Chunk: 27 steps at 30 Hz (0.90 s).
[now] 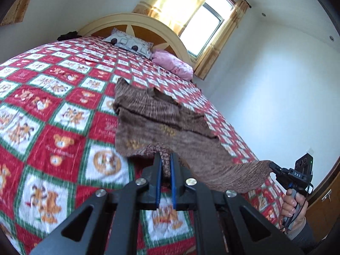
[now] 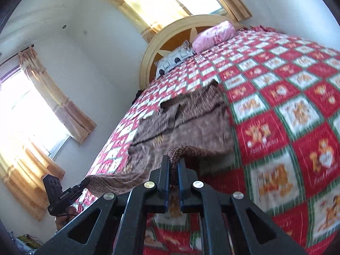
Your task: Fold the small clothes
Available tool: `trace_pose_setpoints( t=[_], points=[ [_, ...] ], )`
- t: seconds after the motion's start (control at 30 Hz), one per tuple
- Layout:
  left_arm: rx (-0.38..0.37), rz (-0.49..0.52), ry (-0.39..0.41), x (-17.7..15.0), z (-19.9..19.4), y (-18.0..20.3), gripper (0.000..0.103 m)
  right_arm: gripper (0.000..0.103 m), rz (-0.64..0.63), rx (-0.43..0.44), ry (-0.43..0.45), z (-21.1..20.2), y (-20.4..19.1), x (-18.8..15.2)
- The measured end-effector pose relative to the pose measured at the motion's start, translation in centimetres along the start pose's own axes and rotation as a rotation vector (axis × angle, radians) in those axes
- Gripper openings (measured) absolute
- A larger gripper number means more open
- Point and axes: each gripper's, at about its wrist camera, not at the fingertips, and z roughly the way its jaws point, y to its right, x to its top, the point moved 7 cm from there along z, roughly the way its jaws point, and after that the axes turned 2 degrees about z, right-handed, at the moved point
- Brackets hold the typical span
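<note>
A small brown knit garment [image 1: 157,114] lies on the red and white checked bedspread [image 1: 53,97]; its near hem is lifted off the bed. My left gripper [image 1: 165,159] is shut on one corner of the hem. My right gripper [image 2: 173,161] is shut on the other corner. The right gripper also shows at the lower right of the left wrist view [image 1: 273,166], pinching the stretched hem. The left gripper shows at the lower left of the right wrist view [image 2: 84,183]. The garment [image 2: 191,119] has its far part flat, with the neck opening toward the headboard.
A patterned pillow [image 1: 129,43] and a pink pillow [image 1: 172,63] lie at the curved wooden headboard [image 1: 148,24]. Curtained windows [image 1: 204,23] are behind the bed. The bed's edge drops off by the white wall [image 1: 286,85]. A wooden door [image 1: 325,199] is at the right.
</note>
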Motion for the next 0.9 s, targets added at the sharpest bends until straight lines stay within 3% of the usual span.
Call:
trace_pose_setpoints(
  t=[0.33, 0.9],
  points=[
    [0.015, 0.041, 0.041, 5.6, 2.9, -0.3, 0.007, 0.006, -0.028, -0.013, 0.031, 2.8, -0.6, 5.5],
    [0.065, 0.008, 0.041, 13.9, 11.7, -3.4, 0.007, 0.005, -0.051, -0.07, 0.021, 13.5, 0.4, 15.3]
  ],
)
